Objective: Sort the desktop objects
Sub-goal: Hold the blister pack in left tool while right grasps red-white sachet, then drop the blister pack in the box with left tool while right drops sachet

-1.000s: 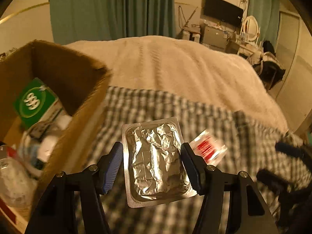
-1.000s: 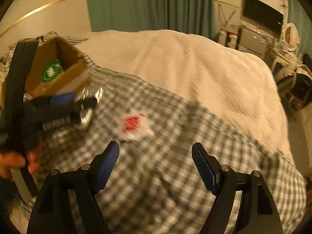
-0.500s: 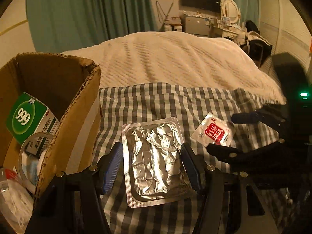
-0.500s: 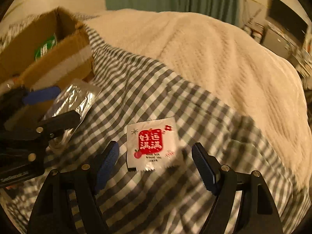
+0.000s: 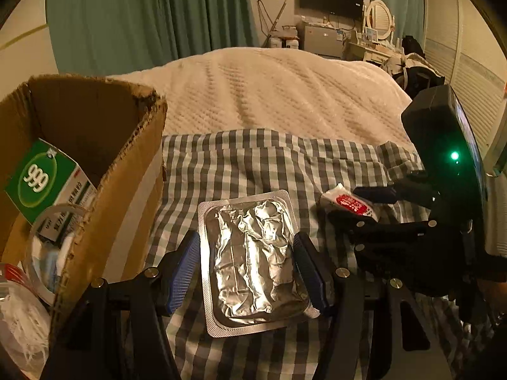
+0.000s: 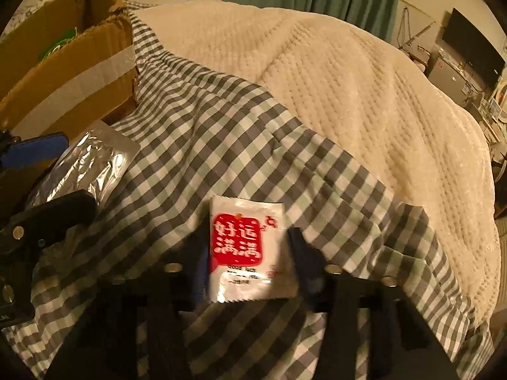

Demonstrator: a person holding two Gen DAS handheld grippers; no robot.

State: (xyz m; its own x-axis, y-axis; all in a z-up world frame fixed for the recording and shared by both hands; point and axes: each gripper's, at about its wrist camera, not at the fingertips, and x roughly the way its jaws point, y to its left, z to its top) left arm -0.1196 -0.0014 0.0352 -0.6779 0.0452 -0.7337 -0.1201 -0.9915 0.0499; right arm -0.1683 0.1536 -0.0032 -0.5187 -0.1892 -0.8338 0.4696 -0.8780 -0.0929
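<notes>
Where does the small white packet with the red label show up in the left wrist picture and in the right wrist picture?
Left wrist view: the white packet lies right of centre on the checked cloth, between the right gripper's closing jaws.
Right wrist view: the packet sits low in the centre, between the blurred, closing jaws.
Shared landmark: the cardboard box, at the left edge in the left view and upper left in the right.

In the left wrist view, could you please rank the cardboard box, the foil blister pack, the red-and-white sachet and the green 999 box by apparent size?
1. cardboard box
2. foil blister pack, enlarged by nearness
3. green 999 box, partly hidden
4. red-and-white sachet, partly hidden
</notes>
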